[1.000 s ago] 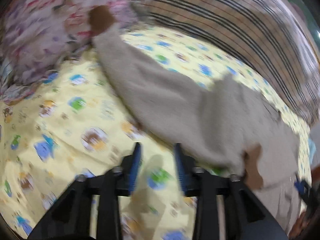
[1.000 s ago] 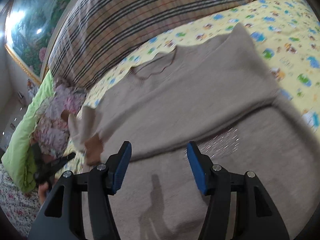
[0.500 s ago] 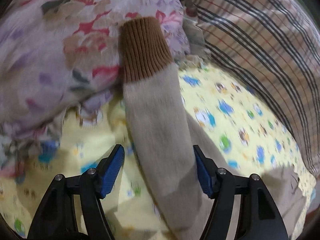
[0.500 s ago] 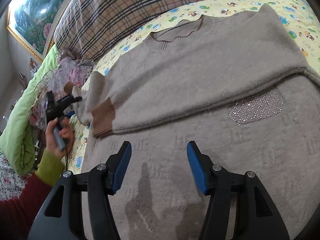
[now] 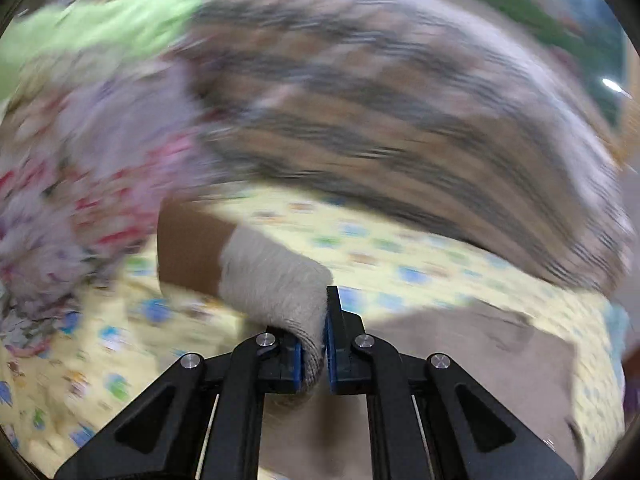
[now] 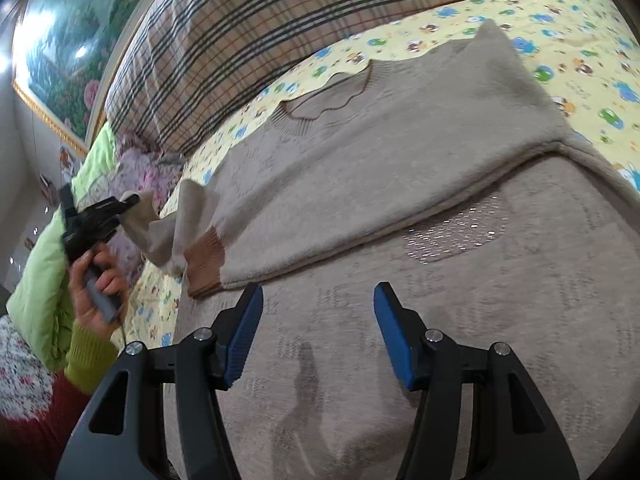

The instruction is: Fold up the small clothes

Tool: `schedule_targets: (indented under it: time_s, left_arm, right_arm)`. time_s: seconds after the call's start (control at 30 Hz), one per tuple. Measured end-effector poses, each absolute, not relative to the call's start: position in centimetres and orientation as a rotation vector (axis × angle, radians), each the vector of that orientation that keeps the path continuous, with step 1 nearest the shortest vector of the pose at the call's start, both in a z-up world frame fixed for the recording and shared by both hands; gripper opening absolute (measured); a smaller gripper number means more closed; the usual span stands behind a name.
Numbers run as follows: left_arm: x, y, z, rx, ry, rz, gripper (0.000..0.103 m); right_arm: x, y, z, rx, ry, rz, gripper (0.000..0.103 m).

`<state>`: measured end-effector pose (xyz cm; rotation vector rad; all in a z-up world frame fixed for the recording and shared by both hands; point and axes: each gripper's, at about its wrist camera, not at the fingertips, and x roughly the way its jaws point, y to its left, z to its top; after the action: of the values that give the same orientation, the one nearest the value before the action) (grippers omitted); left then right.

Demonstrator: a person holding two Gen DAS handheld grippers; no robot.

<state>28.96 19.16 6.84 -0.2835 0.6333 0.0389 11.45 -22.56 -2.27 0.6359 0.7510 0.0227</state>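
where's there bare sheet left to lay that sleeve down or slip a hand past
Bare yellow sheet runs between the sweater's neckline and the plaid pillow, and widens at the far right. A narrow strip lies left of the brown cuff. Crowded: the floral bedding and green quilt by the left tongs.

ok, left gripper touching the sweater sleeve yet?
Touching. Left wrist view: left gripper is shut on the sleeve, beige knit pinched between both blue pads.

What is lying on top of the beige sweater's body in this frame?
One sleeve is folded across the sweater, its brown cuff on the body. A sparkly patch shows below it; whatever the sleeve covers is hidden.
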Motion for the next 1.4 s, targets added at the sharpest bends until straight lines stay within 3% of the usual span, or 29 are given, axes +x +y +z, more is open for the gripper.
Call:
schedule_targets:
  time_s: [0.17, 0.33, 0.47, 0.53, 0.67, 0.8, 1.17, 1.23, 1.4]
  left_arm:
    - [26.7, 6.9, 7.1, -0.145, 0.645, -0.162, 0.007]
    - [26.2, -4.2, 2.8, 0.060, 0.711, -0.285, 0.008]
    - [26.4, -9.1, -1.5, 0.142, 0.801, -0.342, 0.013]
    - [26.6, -10.0, -2.8, 0.168, 0.836, -0.350, 0.021]
    - [25.2, -9.4, -3.2, 0.169, 0.839, -0.365, 0.054]
    - [23.1, -7.2, -1.9, 0.171, 0.814, -0.341, 0.066]
    - [18.5, 3.6, -1.6, 0.086, 0.823, -0.178, 0.073]
    - [18.4, 6.0, -2.0, 0.067, 0.824, -0.109, 0.078]
    - [19.8, 10.2, -3.8, 0.028, 0.875, 0.014, 0.078]
  right_arm:
    - [10.0, -24.5, -2.0, 0.684, 0.718, -0.013, 0.059]
    - [7.8, -27.1, -1.4, 0.718, 0.671, -0.077, 0.059]
    - [6.3, -29.1, -1.1, 0.742, 0.647, -0.130, 0.059]
    - [5.6, -29.9, -0.9, 0.749, 0.635, -0.153, 0.059]
    - [5.0, -31.0, -0.4, 0.745, 0.620, -0.185, 0.059]
    - [5.8, -31.2, -0.2, 0.744, 0.614, -0.179, 0.059]
    - [13.6, -25.3, 1.1, 0.535, 0.682, -0.011, 0.059]
    - [15.4, -23.7, 1.5, 0.463, 0.693, 0.011, 0.059]
    - [19.3, -18.7, 1.5, 0.204, 0.722, 0.041, 0.064]
